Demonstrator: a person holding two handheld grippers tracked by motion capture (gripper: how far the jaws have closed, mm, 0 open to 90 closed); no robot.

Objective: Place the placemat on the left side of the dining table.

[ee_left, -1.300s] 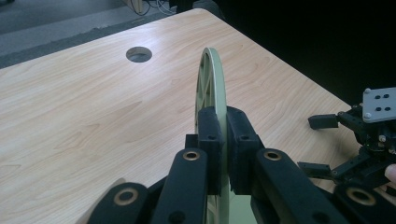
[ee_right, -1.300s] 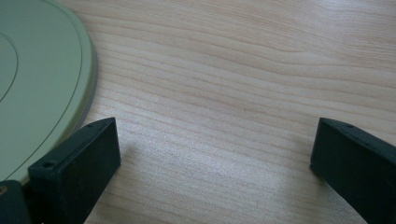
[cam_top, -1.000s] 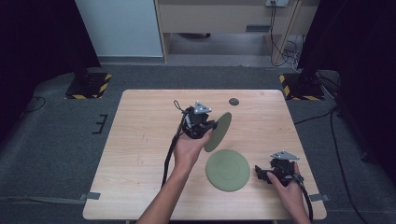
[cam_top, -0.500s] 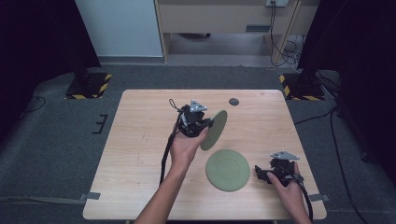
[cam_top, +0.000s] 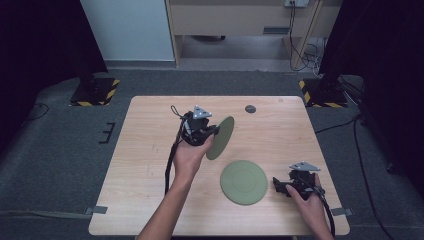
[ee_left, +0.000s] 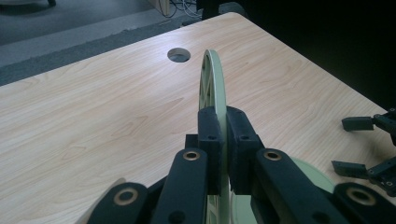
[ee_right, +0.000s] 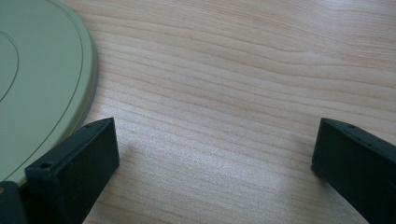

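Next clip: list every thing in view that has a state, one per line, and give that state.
Left gripper: shut on the held green plate, lifted off the table.
Held green plate: on edge, clamped at its rim.
Second green plate: flat on the table, untouched.
Right gripper: open, jaws wide apart beside the second green plate.
Table: has a round hole.

Bare table (cam_top: 150, 165) lies left of the flat plate (cam_top: 243, 181); a hole (cam_top: 250, 108) sits beyond.

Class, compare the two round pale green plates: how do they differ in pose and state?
The held green plate stands on edge above the wooden table, clamped at its rim by the left gripper; the flat green plate lies on the table, ungripped beside the open right gripper. Both are round and pale green.
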